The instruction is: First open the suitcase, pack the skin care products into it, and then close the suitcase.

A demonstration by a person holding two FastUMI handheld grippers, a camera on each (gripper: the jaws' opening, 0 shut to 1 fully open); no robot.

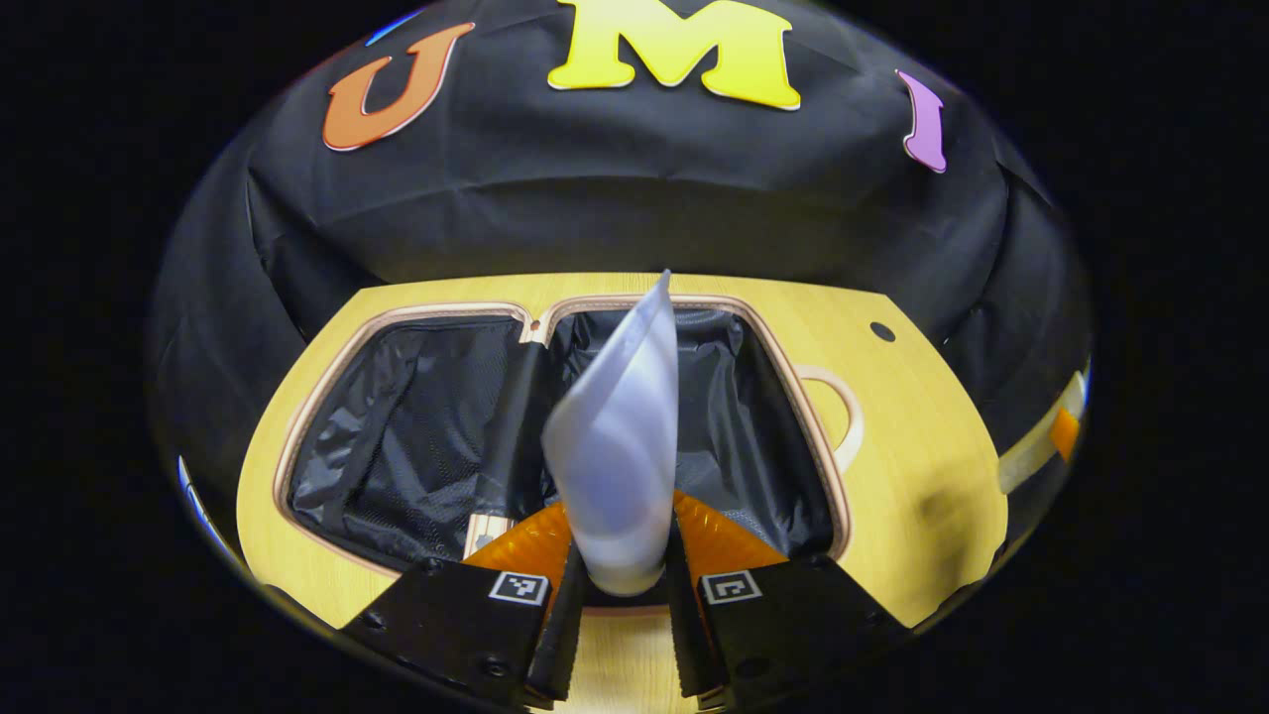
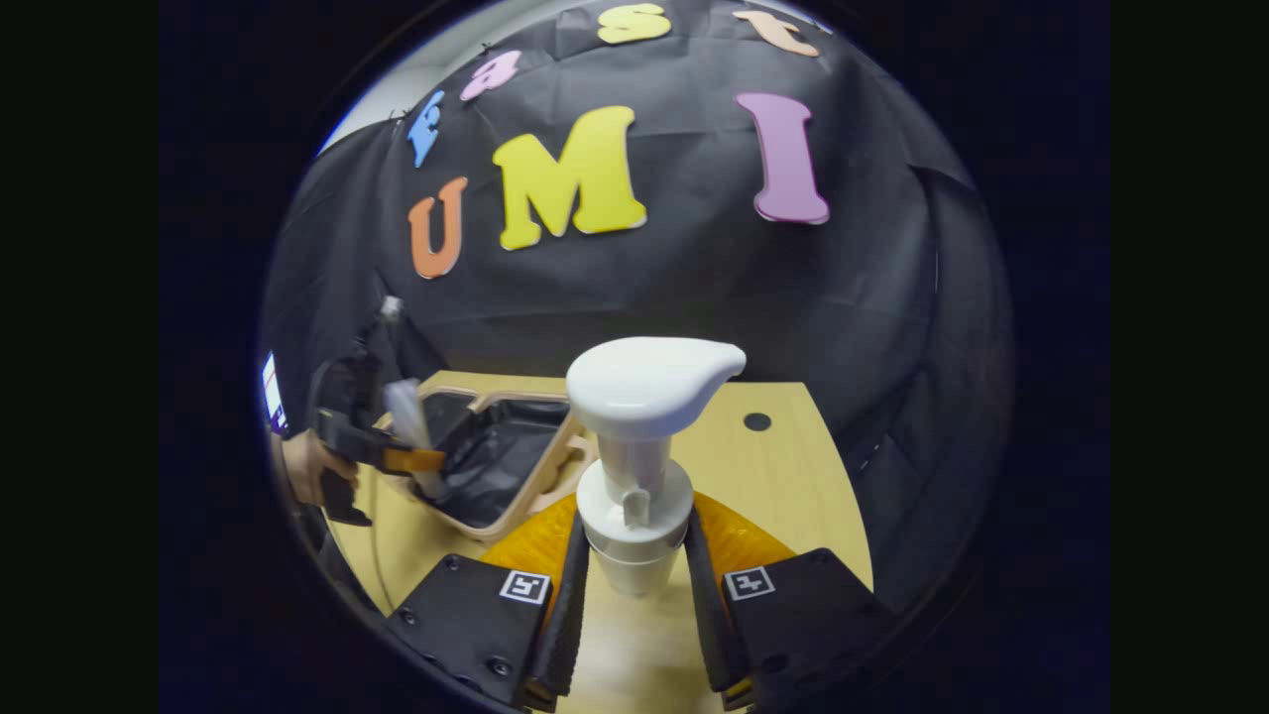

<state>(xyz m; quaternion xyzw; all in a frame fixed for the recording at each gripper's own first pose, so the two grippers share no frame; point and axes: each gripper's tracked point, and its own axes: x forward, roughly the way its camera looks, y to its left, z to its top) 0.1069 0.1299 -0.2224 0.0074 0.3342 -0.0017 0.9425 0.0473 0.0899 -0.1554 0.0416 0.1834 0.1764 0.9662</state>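
Observation:
The suitcase (image 1: 307, 397) lies open on the wooden table, both black-lined halves facing up. My left gripper (image 1: 623, 585) is shut on a pale squeeze tube (image 1: 620, 436), which stands upright above the front edge of the open case. In the right gripper view, my right gripper (image 2: 636, 565) is shut on a white pump bottle (image 2: 634, 436), held upright over the table to the right of the suitcase (image 2: 496, 466). The left gripper (image 2: 416, 461) with its tube (image 2: 406, 412) shows there too, at the far left over the case, held by a hand (image 2: 302, 466).
The wooden table (image 1: 922, 466) has a small round hole (image 1: 882, 331) at its far right. A pale loop handle (image 1: 841, 416) sticks out of the suitcase's right side. Black cloth walls close in behind and on both sides.

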